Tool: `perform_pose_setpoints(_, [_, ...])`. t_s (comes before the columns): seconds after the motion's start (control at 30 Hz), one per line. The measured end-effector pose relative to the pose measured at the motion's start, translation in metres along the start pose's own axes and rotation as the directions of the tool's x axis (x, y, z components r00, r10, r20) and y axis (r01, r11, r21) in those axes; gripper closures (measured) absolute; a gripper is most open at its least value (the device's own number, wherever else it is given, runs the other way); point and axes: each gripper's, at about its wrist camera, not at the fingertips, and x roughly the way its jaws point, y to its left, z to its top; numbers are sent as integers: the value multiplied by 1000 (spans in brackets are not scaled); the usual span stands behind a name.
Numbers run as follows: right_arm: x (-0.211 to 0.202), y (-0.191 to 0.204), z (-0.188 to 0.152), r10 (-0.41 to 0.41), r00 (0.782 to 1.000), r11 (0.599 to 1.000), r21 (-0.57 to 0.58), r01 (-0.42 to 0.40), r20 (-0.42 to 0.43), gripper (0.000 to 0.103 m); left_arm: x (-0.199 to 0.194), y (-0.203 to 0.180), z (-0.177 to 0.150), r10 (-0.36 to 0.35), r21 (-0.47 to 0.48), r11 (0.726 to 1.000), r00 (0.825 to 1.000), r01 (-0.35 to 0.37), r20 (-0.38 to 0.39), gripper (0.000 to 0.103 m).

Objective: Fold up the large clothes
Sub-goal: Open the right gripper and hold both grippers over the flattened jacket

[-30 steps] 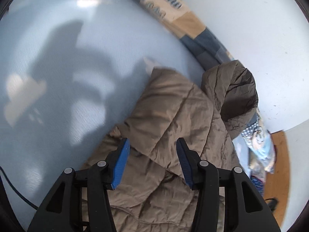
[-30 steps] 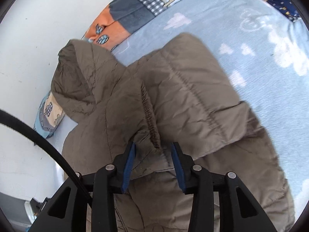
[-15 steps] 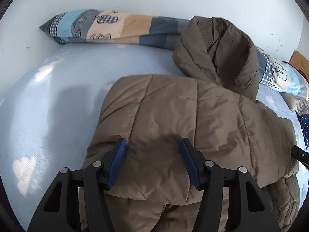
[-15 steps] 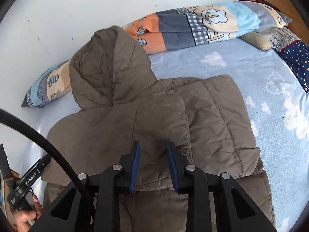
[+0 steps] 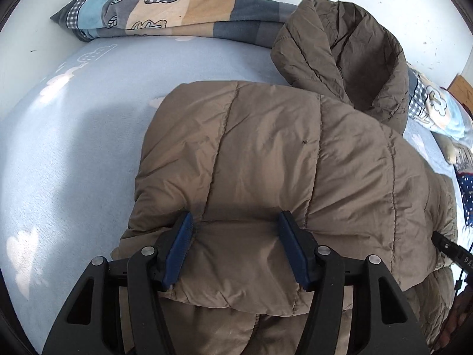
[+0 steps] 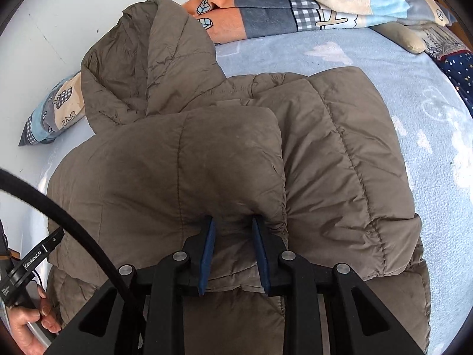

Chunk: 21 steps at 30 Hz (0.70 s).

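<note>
A brown quilted hooded jacket (image 5: 266, 153) lies on a light blue bed, both sleeves folded in over the body; it also shows in the right wrist view (image 6: 236, 153). Its hood (image 5: 348, 59) rests toward the wall, also seen in the right wrist view (image 6: 147, 68). My left gripper (image 5: 235, 222) is open, its blue pads straddling the folded left sleeve without pinching it. My right gripper (image 6: 232, 224) stands part open over the folded sleeve edge, fabric between the pads but not clamped.
A patchwork blanket (image 5: 177, 11) runs along the white wall behind the jacket, also in the right wrist view (image 6: 325, 3). The light blue sheet (image 5: 74, 136) spreads to the left. A navy starred cloth (image 6: 455, 71) lies at the right. A black cable (image 6: 59, 216) crosses the right wrist view.
Both grippers have pulled back and tilted up from the jacket. The sleeves now lie folded flat over the body. The right jaws have widened slightly.
</note>
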Motion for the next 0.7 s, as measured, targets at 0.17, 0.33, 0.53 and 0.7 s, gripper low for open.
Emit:
perform_pose_setpoints(0.17, [-21,8,0,-9,1000,1000,14,9,25,73,-27,-4,6,-29,-27,999,998,31,54,44])
perform_pose_setpoints(0.33, [-48,26,0,63,995,998,-9,-63,77,73,-57,-24,8,-67,25,998,985,64,159,43])
perform_pose_setpoints(0.53, [-48,47,-7,75,995,995,-70,-70,63,73,-57,-51,4,-122,137,985,981,102,151,40])
perform_pose_setpoints(0.7, [-34,46,-12,43,999,997,-68,-41,21,73,-36,-57,-2,-113,153,983,993,105,44,40])
